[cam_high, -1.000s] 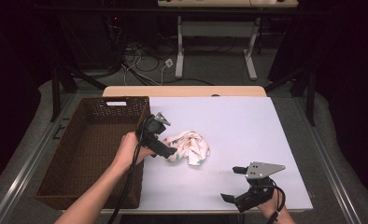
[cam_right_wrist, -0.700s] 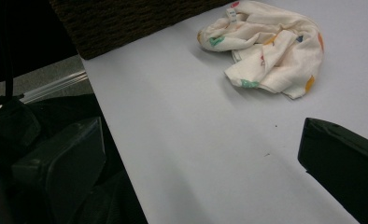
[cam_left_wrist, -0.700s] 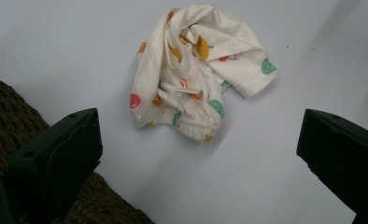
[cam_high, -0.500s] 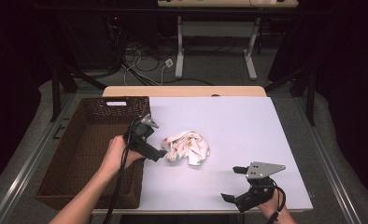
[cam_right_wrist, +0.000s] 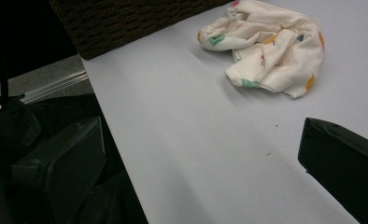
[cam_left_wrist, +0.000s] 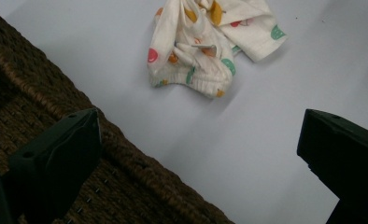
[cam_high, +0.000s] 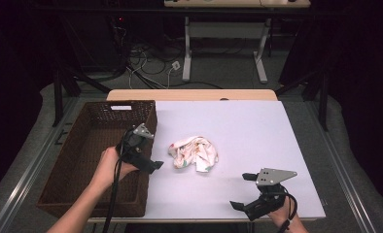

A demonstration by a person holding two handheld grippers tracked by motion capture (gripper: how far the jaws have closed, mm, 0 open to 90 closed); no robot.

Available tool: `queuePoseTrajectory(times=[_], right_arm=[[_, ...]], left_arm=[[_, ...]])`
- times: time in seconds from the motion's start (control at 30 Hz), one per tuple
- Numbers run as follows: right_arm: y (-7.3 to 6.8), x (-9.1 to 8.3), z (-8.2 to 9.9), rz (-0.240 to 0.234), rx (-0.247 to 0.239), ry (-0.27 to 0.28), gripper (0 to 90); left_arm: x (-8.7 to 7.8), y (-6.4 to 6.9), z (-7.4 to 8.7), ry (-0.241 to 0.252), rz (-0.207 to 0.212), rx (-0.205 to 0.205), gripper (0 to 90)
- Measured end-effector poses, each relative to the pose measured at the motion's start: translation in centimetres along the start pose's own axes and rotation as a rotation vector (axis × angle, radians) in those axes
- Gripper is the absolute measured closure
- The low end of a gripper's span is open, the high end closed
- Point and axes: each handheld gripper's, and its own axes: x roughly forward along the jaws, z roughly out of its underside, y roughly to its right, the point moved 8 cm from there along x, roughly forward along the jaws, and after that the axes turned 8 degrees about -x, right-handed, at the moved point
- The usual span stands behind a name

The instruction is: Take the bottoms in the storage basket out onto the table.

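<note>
A crumpled white cloth [cam_high: 194,154] with coloured spots lies on the white table [cam_high: 257,131], a little left of centre. My left gripper [cam_high: 153,153] hovers open over the right rim of a brown wicker basket [cam_high: 95,127], a short way left of the cloth and apart from it. In the left gripper view its jaws stand wide around bare table, the left gripper [cam_left_wrist: 201,121] pointing at the cloth [cam_left_wrist: 205,42] beyond the basket rim [cam_left_wrist: 37,84]. My right gripper [cam_high: 240,191] rests open near the table's front edge; the cloth [cam_right_wrist: 271,46] lies ahead of the right gripper [cam_right_wrist: 201,130].
The basket [cam_right_wrist: 126,18] takes up the table's left side, and its inside looks bare. A wooden strip edges the table's far side [cam_high: 194,94]. Beyond it are desk legs [cam_high: 187,53] and cables on the floor. The table's front edge [cam_right_wrist: 112,135] drops off into the dark.
My left gripper has drawn back from the cloth, left and toward the person, to over the basket's rim. The cloth stays put. The right gripper has not moved.
</note>
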Motion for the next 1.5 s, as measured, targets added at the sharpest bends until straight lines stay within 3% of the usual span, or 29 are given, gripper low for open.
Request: queuePoseTrajectory(times=[0.3,0.73,1.5], right_arm=[[0.1,0.0,0.0,0.01,0.0,0.004,0.3],[0.1,-0.1,0.0,0.009,-0.001,0.001,0.2],[0.1,-0.1,0.0,0.008,0.0,-0.002,0.2]], left_arm=[[-1.1,-0.3,1.5,0.001,-0.006,-0.009,0.0],[-3.0,-0.9,3.5,0.039,-0.026,-0.043,0.0],[-4.5,-1.4,6.5,0.085,-0.037,-0.091,0.0]])
